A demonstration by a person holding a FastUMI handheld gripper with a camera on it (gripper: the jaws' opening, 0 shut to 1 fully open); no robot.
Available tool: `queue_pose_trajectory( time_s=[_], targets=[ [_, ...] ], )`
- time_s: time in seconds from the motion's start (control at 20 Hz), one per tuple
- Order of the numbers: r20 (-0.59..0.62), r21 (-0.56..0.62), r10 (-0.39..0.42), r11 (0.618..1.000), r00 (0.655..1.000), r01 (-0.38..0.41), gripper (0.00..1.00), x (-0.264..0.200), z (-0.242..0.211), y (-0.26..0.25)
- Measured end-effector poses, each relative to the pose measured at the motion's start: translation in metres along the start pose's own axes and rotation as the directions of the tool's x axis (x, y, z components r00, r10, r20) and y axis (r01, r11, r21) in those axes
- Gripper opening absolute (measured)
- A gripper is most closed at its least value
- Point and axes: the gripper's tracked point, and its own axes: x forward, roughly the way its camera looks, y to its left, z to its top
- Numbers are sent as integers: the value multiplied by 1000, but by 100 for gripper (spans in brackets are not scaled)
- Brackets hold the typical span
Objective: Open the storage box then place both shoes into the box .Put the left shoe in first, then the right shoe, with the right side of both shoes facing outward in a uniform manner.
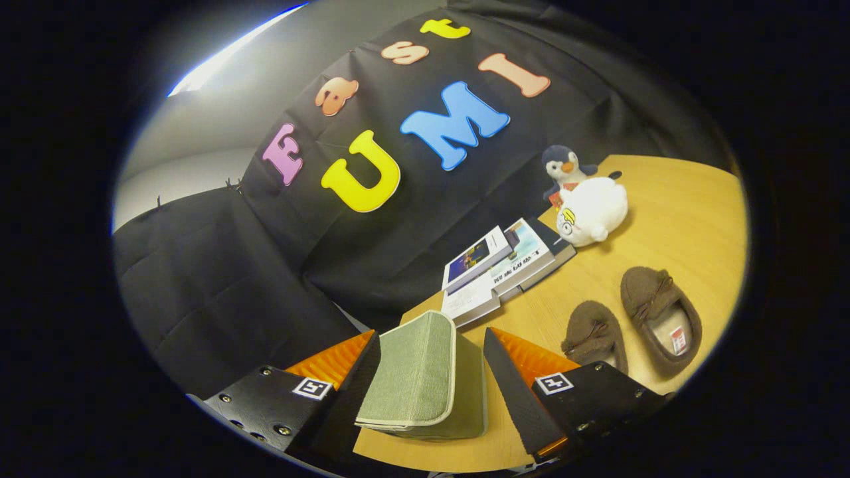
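The gripper [431, 372] stands with its two fingers spread wide, and the green fabric storage box [425, 372] sits between them on the wooden table [664, 199]. The left finger [345, 372] seems to lie against the side of the box, but the right finger [511, 392] is apart from it, with a clear gap, so the claw is not pinching the box.

What shows between the fingers is a flat green panel with a pale piping around its edge. It looks like the lid or a flap of the box, raised or folded over, but I cannot tell if the box is really open. No inside of the box can be seen.

Both shoes are out of the box. The two brown slippers lie on the table to the right, beyond the right finger: one slipper [594, 332] near the finger and the other slipper [664, 318] further right, its pale lining visible. Which one is the left shoe is hard to judge from here. So I judge the task is at its first step, and both placements remain.

Far on the table lie some books [498, 265] and two plush toys [584, 199]. The near part of the box is cut off by the fingers.
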Motion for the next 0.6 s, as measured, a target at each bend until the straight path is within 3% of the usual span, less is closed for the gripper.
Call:
queue_pose_trajectory(
  time_s=[0.2,0.6],
  targets=[
    [-65,167,49,985,997,-38,96,11,-28,1],
    [-147,380,101,924,984,-38,95,29,-70,2]
  ],
)
